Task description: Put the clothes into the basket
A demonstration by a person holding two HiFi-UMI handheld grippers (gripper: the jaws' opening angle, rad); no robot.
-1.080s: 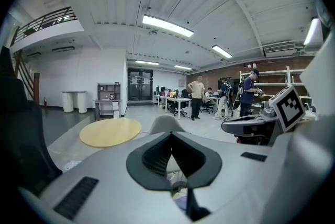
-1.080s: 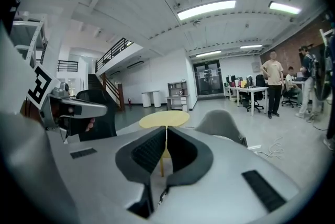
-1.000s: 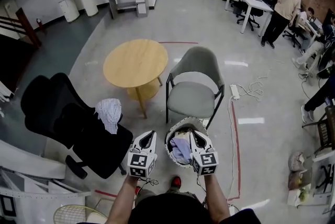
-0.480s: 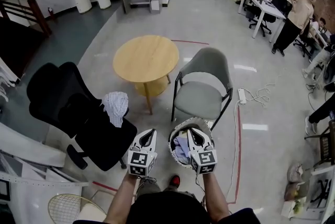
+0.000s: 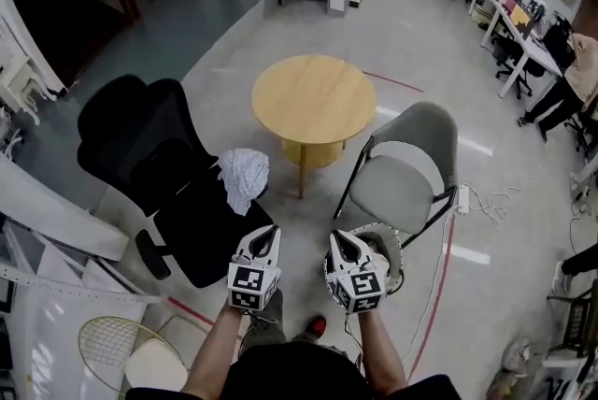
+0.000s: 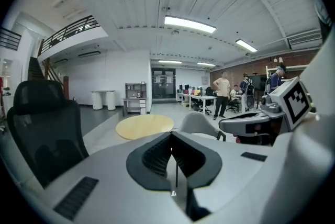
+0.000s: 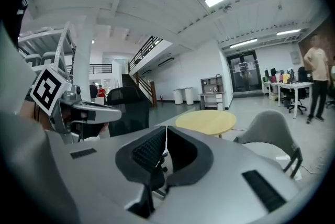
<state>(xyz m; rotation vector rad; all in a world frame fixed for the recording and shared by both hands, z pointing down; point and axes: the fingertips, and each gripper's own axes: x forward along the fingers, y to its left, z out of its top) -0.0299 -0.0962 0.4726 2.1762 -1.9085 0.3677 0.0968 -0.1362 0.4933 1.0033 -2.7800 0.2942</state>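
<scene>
A white-and-blue patterned cloth [image 5: 245,176] lies crumpled on the seat of a black office chair [image 5: 159,174]. The white basket [image 5: 392,250] stands on the floor in front of the grey chair [image 5: 404,172], mostly hidden behind my right gripper [image 5: 340,241]. My left gripper [image 5: 266,235] is held beside it, just short of the black chair's seat edge. Both grippers are shut and hold nothing. In the left gripper view the left gripper [image 6: 171,148] points toward the round table [image 6: 144,126]. The right gripper [image 7: 165,140] points the same way in its own view.
A round wooden table [image 5: 313,99] stands behind the two chairs. A racket [image 5: 120,342] and white shelving [image 5: 37,295] are at the lower left. Red tape [image 5: 437,281] and a power strip cable [image 5: 486,197] run along the floor on the right. People [image 5: 570,80] are at desks far right.
The view has swung left. Both grippers have moved left, from over the basket toward the black chair. The basket now sits right of the right gripper, and the cloth is nearer the centre.
</scene>
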